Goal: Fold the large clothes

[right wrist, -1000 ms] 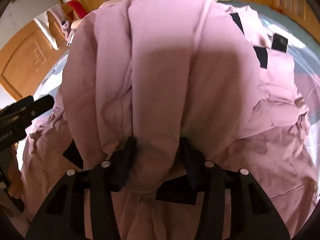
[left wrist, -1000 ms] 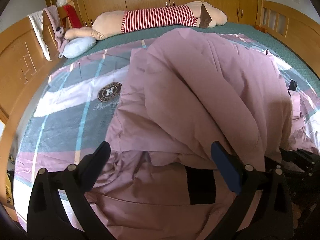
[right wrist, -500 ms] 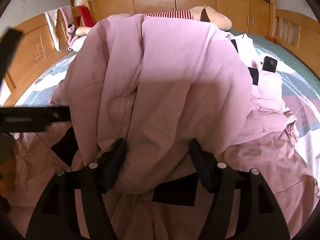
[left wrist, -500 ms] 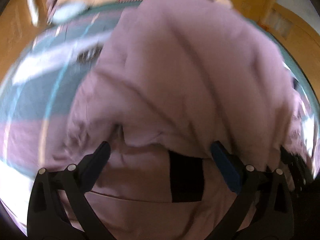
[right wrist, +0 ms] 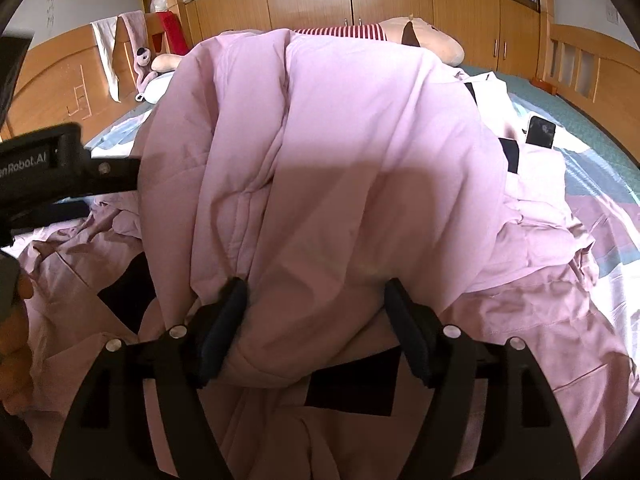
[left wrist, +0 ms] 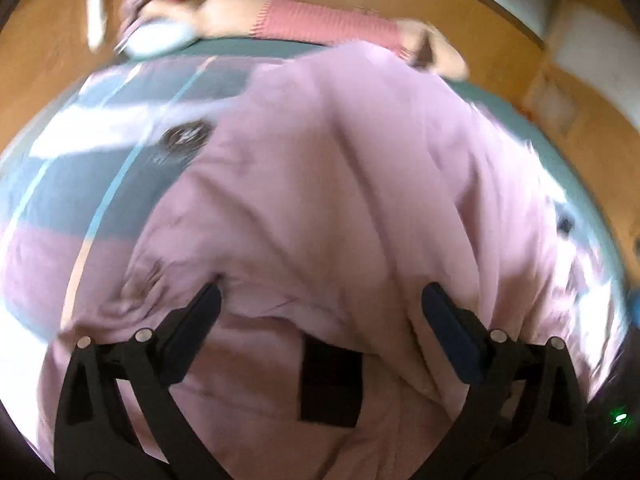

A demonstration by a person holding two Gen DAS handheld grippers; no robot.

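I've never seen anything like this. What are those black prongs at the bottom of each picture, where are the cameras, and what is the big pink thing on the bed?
There is no robot here. A person holds a hand-held gripper in each hand, and each carries a wide-angle camera looking along its two fingers, so the black prongs are those fingers. One picture is from the left gripper, the other from the right gripper.

The pink thing is a large padded garment, heaped and partly folded over on a bed with a patterned cover. A striped plush toy lies by the wooden cabinets, and a dark phone lies on the bed.

The left gripper stands open over the garment. The right gripper's jaws are opening, a thick fold between them.
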